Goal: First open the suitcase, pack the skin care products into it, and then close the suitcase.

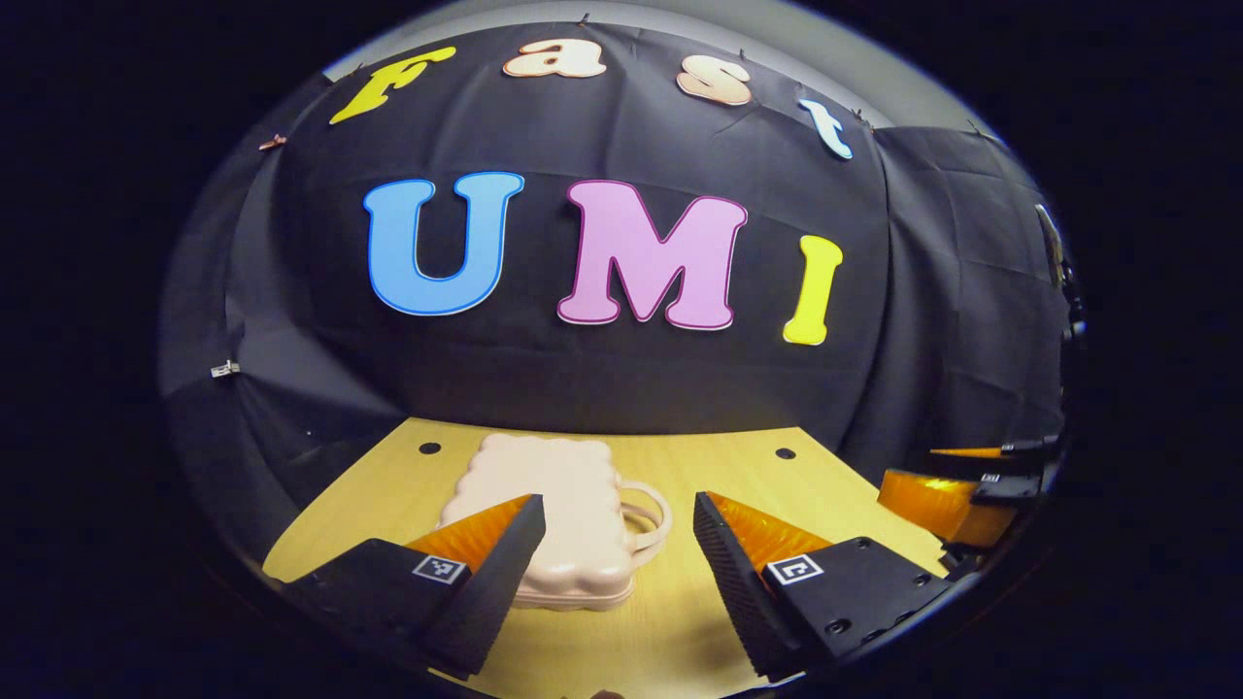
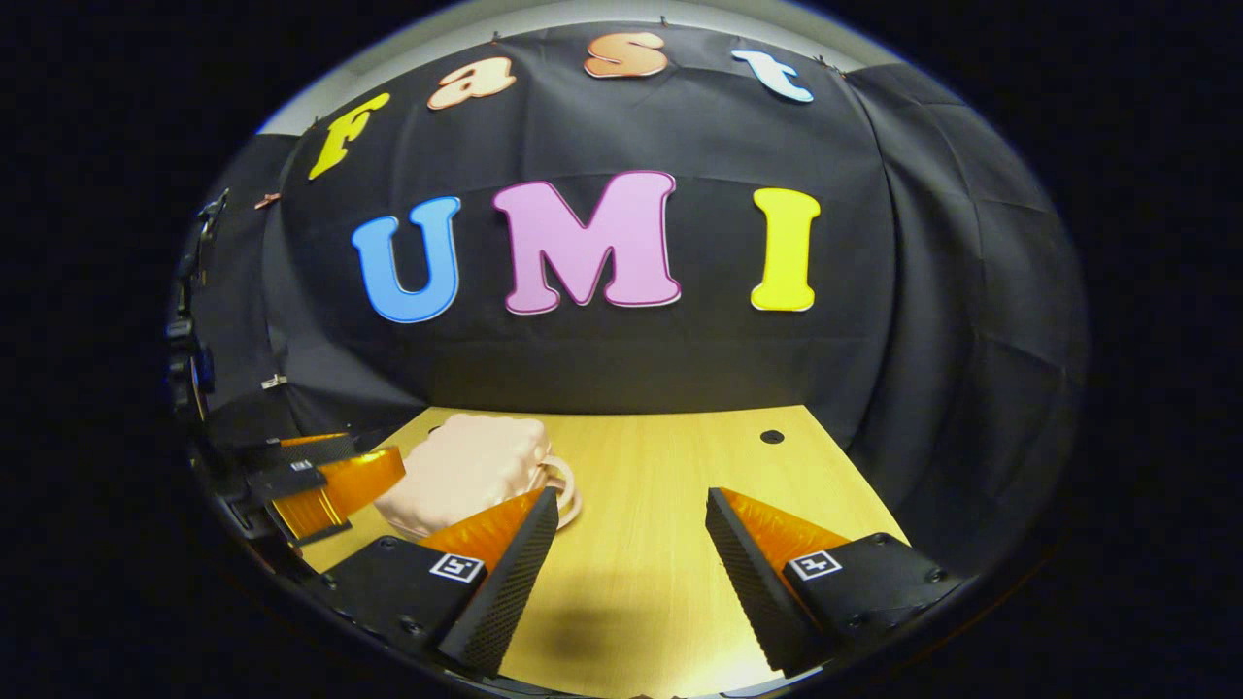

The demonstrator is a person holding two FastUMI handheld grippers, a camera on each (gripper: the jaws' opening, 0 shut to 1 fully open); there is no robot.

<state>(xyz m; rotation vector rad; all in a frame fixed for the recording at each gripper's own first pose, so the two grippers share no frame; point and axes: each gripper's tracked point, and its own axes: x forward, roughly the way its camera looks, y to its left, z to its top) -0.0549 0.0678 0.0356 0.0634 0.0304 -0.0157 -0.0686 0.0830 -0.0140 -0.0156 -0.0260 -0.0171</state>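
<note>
A small pale pink suitcase (image 1: 558,510) with a scalloped edge lies flat and closed on the wooden table (image 1: 680,621), its handle (image 1: 649,524) pointing right. My left gripper (image 1: 617,573) hovers open just in front of it, its left finger overlapping the case's near corner. In the right gripper view the same suitcase (image 2: 466,466) lies at the left, with my right gripper (image 2: 631,573) open over bare table to its right. The right gripper (image 1: 957,490) shows at the right edge of the left gripper view. The left gripper (image 2: 320,481) shows at the left edge of the right gripper view.
The table has round holes (image 1: 785,453) near its far corners and ends against the black cloth wall (image 1: 621,369). Bare tabletop (image 2: 670,485) lies to the right of the suitcase.
</note>
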